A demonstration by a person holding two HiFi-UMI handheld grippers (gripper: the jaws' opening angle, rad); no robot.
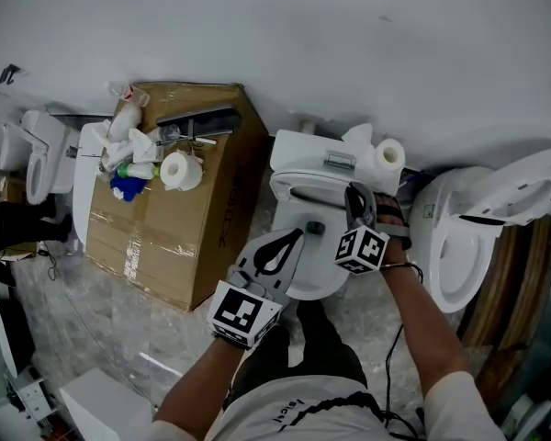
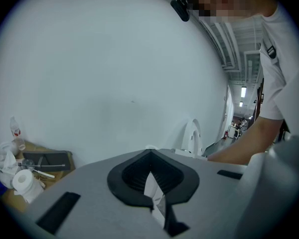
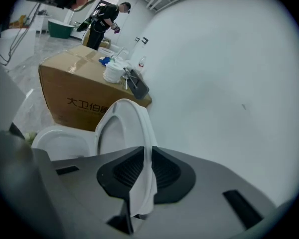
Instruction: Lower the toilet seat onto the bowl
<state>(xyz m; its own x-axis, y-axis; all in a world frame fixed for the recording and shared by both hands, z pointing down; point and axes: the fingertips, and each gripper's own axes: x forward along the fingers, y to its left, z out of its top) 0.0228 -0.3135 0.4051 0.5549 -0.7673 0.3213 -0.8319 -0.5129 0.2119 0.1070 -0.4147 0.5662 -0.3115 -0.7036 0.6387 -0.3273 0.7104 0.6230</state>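
Observation:
A white toilet stands in the middle of the head view, its seat [image 1: 298,189] raised in front of the tank [image 1: 317,157]. My right gripper [image 1: 354,196] is shut on the seat's right rim. In the right gripper view the upright seat [image 3: 122,126] runs between the jaws [image 3: 148,153], with both pads against it and the bowl [image 3: 60,139] below left. My left gripper [image 1: 297,235] hovers over the bowl [image 1: 317,283]. Its jaws meet at the tip with nothing held [image 2: 150,163].
A cardboard box [image 1: 193,232] left of the toilet carries a paper roll [image 1: 179,170], bottles and tools. Another roll [image 1: 388,157] sits on the tank. A second toilet [image 1: 468,246] with raised seat stands close on the right, with more toilets [image 1: 37,159] far left. A person [image 3: 107,21] stands far off.

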